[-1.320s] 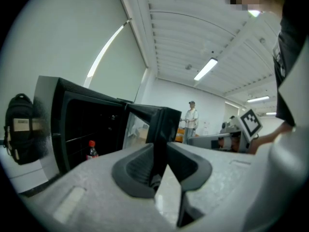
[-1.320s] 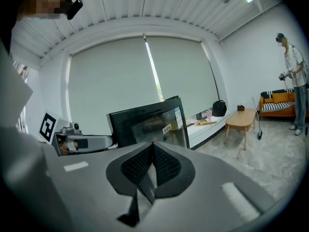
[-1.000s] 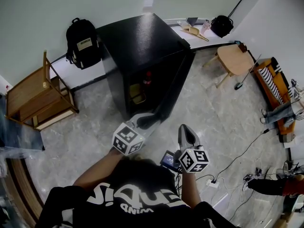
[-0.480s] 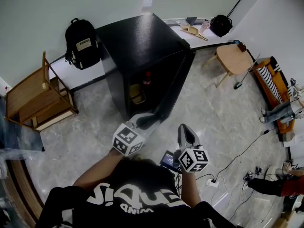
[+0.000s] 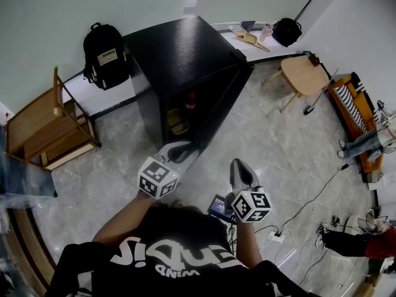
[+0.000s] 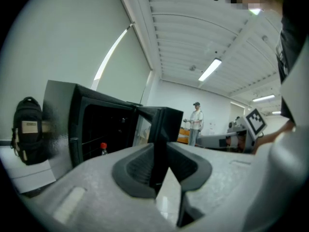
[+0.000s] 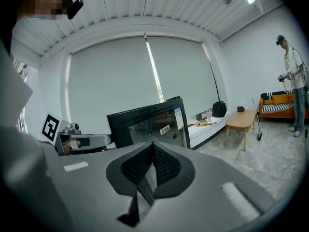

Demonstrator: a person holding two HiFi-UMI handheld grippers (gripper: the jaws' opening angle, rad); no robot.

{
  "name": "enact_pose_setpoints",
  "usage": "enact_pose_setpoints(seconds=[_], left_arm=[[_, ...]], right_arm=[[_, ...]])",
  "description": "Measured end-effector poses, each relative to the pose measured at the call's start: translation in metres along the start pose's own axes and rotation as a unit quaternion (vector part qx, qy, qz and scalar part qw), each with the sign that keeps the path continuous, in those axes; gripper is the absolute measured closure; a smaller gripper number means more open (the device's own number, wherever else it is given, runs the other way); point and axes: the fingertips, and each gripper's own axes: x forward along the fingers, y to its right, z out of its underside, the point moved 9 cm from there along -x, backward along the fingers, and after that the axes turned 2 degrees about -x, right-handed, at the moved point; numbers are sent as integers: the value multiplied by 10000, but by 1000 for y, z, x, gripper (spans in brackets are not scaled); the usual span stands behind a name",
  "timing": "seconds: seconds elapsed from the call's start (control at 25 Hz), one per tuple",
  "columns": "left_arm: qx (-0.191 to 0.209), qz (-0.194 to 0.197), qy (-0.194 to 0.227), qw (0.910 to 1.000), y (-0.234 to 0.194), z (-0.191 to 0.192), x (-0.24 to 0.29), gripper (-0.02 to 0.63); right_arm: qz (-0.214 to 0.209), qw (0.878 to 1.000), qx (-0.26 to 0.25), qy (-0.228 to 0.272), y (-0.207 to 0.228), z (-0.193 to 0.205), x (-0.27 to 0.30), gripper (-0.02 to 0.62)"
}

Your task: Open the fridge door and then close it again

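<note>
The black box-shaped fridge [image 5: 179,45] stands on the grey stone-tiled floor [image 5: 117,166] near the floor's far edge, in front of a low white ledge [image 5: 273,51], with its opening facing the person. Its flat black door [image 5: 224,107] hangs open. In the head view it is hinged at the cabinet's right front corner and slants out across the floor toward the person, so its free edge sits well forward of the opening. The left gripper [image 5: 180,151] has that free edge. In the left gripper view the dark slab stands upright between the two ribbed pads, which are clamped onto it, and the door's long edge runs top to bottom across the line of the jaws. From this grip the opening lies ahead and to the left, with the hinge off to the right. I judge that closing calls for sweeping the edge leftward and away in an arc about that hinge, rather than a straight push. The right gripper [image 5: 240,166] hangs to the right of the door and clear of it, its jaws pressed together on nothing. It is the farther of the two from the edge. A small red-capped bottle [image 6: 103,148] stands inside the cabinet, seemingly set back from the door's path.
</note>
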Motion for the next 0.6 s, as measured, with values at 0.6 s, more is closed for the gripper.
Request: enact_pose_setpoints(seconds=[0.6], left_arm=[[-184,-516,146,9984,-43,-9,-18,526]], right_arm=[[-181,9998,-52,-34,-4,-4,17,598]])
